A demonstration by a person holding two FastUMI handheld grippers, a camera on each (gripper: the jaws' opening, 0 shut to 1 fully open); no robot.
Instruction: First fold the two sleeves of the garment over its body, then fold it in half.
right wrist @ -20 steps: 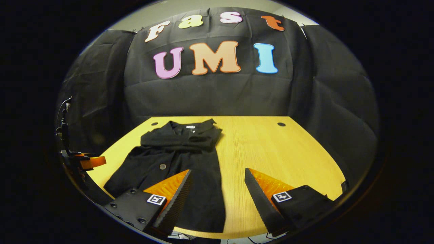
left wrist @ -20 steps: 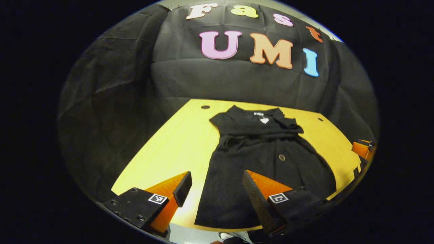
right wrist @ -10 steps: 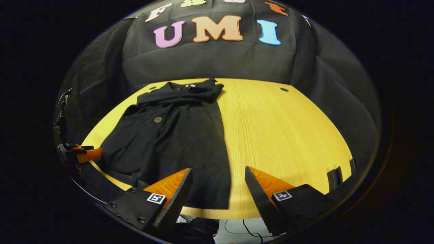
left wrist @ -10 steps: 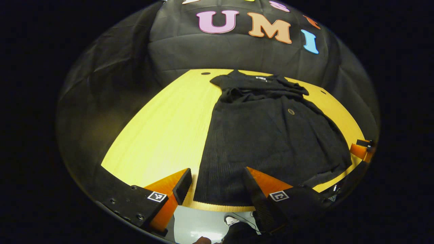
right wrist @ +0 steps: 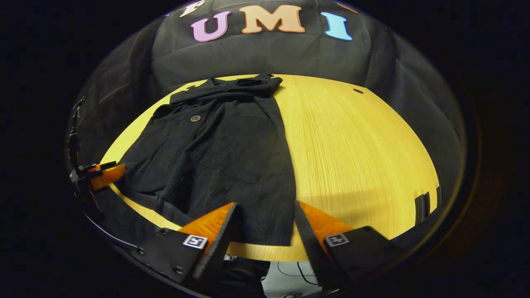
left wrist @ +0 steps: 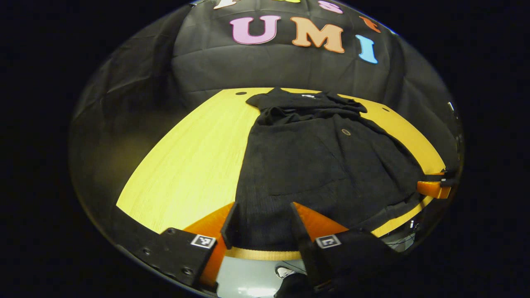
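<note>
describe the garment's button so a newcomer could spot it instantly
Start at the yellow wooden table, then the black garment lying flat on it. The button sits on its upper part, below the folded sleeves: a small round pale disc, the only light spot on that dark cloth.

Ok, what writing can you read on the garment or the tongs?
Neck tag on the garment: too small to read.
Square markers on the left tongs and right tongs: coded patterns, no words.
</note>
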